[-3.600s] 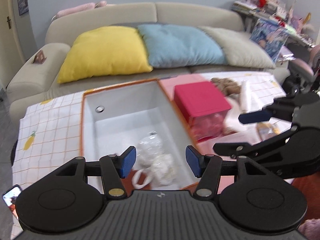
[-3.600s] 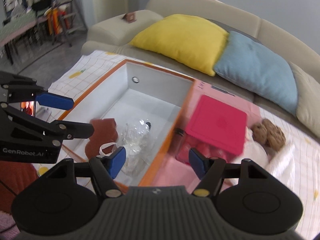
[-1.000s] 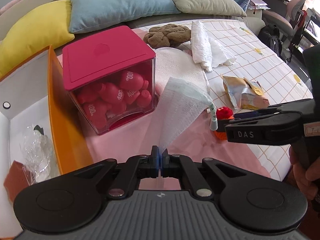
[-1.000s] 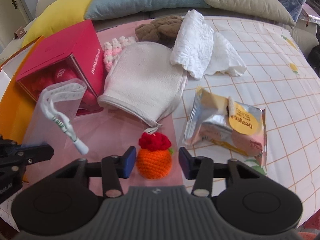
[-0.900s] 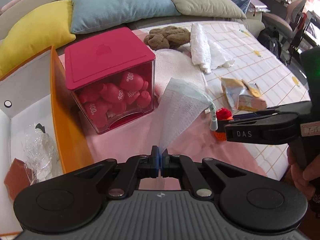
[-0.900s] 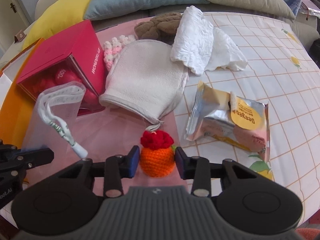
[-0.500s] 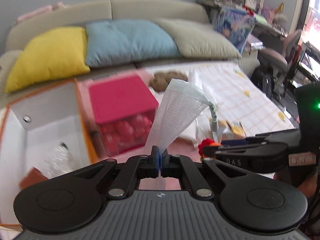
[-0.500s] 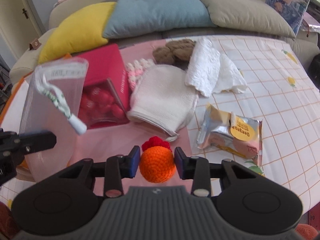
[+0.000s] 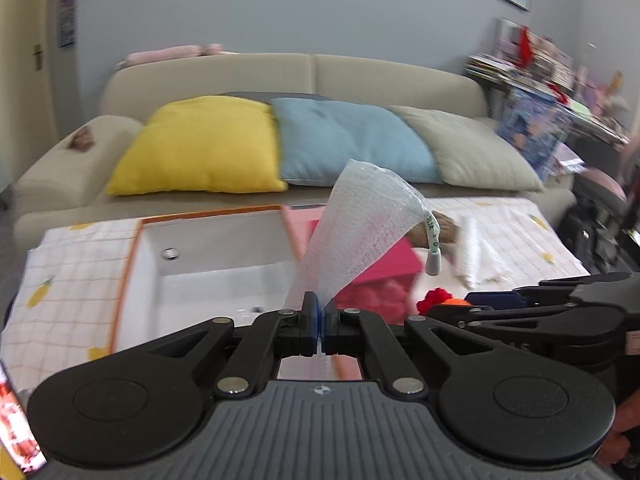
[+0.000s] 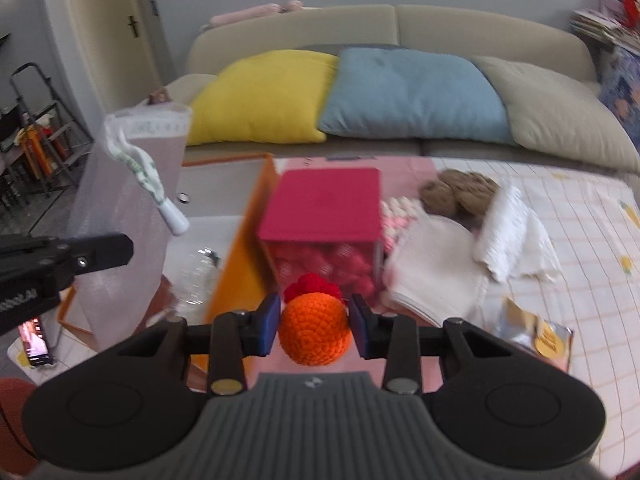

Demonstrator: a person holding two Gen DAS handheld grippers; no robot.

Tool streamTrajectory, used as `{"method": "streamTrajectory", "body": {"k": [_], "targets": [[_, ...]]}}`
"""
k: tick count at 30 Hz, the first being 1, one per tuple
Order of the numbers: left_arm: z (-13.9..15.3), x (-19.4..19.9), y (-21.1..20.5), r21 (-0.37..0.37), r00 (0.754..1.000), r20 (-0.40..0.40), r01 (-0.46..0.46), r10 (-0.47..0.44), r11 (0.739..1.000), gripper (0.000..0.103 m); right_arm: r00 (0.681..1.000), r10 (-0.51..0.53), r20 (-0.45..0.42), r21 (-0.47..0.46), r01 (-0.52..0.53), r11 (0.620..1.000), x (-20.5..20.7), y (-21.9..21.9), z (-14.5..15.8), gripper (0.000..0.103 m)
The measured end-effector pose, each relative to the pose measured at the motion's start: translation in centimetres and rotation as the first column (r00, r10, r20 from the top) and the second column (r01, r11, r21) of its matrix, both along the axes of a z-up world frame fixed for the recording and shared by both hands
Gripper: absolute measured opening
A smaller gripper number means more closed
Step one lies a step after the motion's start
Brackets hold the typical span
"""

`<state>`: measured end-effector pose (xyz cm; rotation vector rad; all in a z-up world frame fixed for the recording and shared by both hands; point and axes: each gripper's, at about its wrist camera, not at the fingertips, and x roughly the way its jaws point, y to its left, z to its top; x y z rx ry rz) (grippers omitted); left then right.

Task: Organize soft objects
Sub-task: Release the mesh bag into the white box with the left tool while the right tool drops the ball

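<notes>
My left gripper (image 9: 319, 322) is shut on the lower edge of a clear mesh drawstring pouch (image 9: 360, 236), which stands up from the jaws with its cord tip dangling; the same pouch (image 10: 128, 208) shows at the left of the right wrist view. My right gripper (image 10: 314, 324) is shut on an orange crocheted ball with a red top (image 10: 314, 326), lifted off the table. That ball (image 9: 440, 300) peeks out beside the right gripper's fingers in the left wrist view. Both grippers hang above the pink mat in front of the orange-rimmed white box (image 9: 224, 256).
A red-lidded clear cube (image 10: 324, 220) of red items stands beside the box. A white mitt (image 10: 436, 272), brown knit piece (image 10: 460, 192), white towel (image 10: 508, 236) and foil snack pack (image 10: 536, 336) lie right. A plastic bottle (image 10: 200, 276) lies in the box. Sofa cushions sit behind.
Both grippers rose from the table and tilted up, so the sofa and wall now fill the views. The right gripper closed on the orange ball and lifted it; the left carried the pouch upward.
</notes>
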<state>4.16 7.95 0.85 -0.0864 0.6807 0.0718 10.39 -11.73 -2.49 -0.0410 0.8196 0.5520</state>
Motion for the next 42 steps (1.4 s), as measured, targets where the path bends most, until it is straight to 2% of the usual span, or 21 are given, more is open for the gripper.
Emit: {"method": "streamTrajectory", "body": {"k": [8,16,23,34,40,42], "targets": [[-0.2,0.0,4.3,0.029,0.993,-0.012,-0.118,0.119,0.993,0.001,0.990,0.133,0.047,0.010,-0.134,0.991,-0.8,5.6,1.8,0.037],[-2.2,1.6,7.2,0.037,0.986,-0.074,-0.144,0.146,0.989,0.001,0.972,0.224,0.068,-0.026,-0.222,0.975,-0.1,10.5,2.1,0.037],[-4.5,4.1,8.7,0.044,0.978,-0.143,-0.146,0.150,0.988,0.002,0.960,0.275,0.061,-0.118,-0.266,0.957,2.1,13.6,0.3,0.037],[-8.1,8.5,10.0,0.052,0.963,-0.237,-0.118,0.127,0.992,0.003,0.954,0.296,0.043,-0.234,-0.278,0.932,6.0,16.8,-3.6,0.036],[-9.5,9.5,10.1,0.047,0.955,-0.271,-0.109,0.117,0.993,0.008,0.948,0.316,0.034,-0.253,-0.298,0.920,7.1,17.4,-5.2,0.037],[-9.7,9.6,10.1,0.047,0.954,-0.272,-0.116,0.124,0.992,0.018,0.945,0.326,0.039,-0.265,-0.305,0.915,7.1,17.6,-5.4,0.037]]}}
